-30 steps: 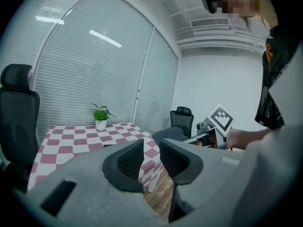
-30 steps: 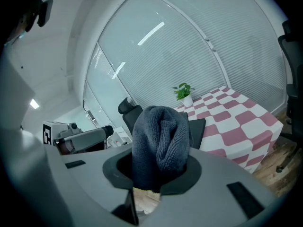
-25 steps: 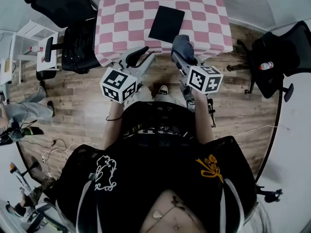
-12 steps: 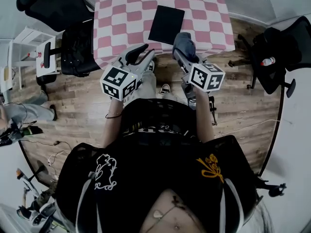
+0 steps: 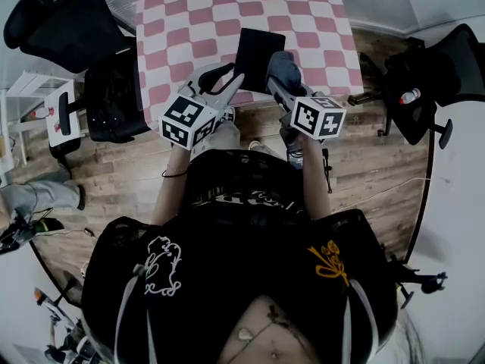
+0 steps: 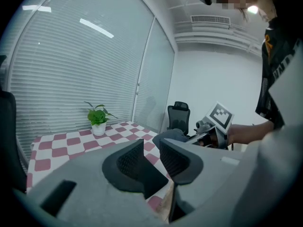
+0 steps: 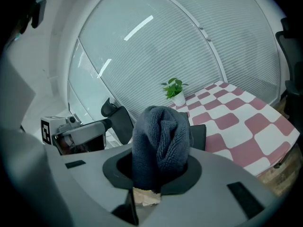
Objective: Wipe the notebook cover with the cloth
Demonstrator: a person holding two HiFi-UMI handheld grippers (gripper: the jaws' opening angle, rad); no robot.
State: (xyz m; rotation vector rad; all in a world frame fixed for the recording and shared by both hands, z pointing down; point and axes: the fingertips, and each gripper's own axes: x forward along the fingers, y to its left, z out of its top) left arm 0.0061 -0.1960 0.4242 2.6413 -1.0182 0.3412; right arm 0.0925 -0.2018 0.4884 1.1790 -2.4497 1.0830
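A black notebook (image 5: 258, 50) lies flat near the front edge of the pink-and-white checked table (image 5: 189, 21). My right gripper (image 5: 282, 82) is shut on a bunched grey-blue cloth (image 5: 283, 68), held in the air just right of the notebook's near corner. In the right gripper view the cloth (image 7: 159, 131) stands up between the jaws, and the notebook (image 7: 199, 135) shows behind it. My left gripper (image 5: 220, 78) hovers at the table's front edge, left of the notebook. Its jaws stand slightly apart with nothing between them (image 6: 151, 148).
A small potted plant (image 6: 98, 117) stands at the table's far side. Black office chairs stand left of the table (image 5: 114, 89) and to the right (image 5: 439, 67). A white shelf unit (image 5: 54, 106) sits on the wooden floor at the left.
Both grippers have moved forward toward the table. The cloth now hangs over the table's front edge beside the notebook. The jaws' states look unchanged.
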